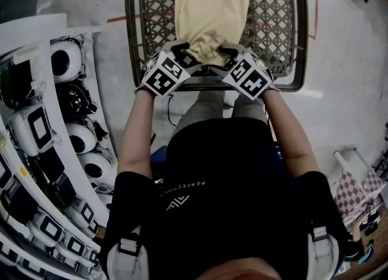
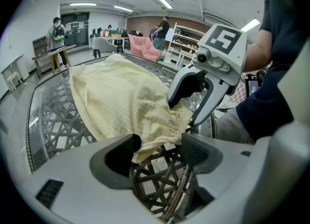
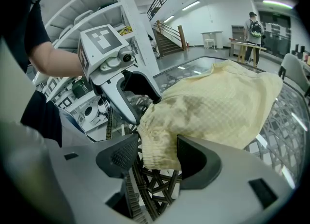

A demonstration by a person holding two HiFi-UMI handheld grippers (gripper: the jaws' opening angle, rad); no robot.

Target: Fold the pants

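Pale yellow pants (image 1: 212,12) lie lengthwise on a wicker-weave glass table (image 1: 132,30), their elastic waistband at the near edge. My left gripper (image 1: 183,53) stands at the waistband's left corner and my right gripper (image 1: 228,53) at its right corner. In the left gripper view the jaws (image 2: 160,150) stand wide apart, with the waistband (image 2: 164,136) lying loose between them beside the left pad. The right gripper's jaws (image 3: 155,155) are also spread, and the gathered hem (image 3: 160,145) rests against one pad with a gap on the other side. Each gripper shows in the other's view (image 2: 191,102) (image 3: 138,99).
A curved white rack (image 1: 42,127) with round devices stands close on the left. A checkered cloth (image 1: 351,191) lies on the floor at the lower right. Far across the room are a person (image 2: 58,31), desks and a pink sofa (image 2: 145,47).
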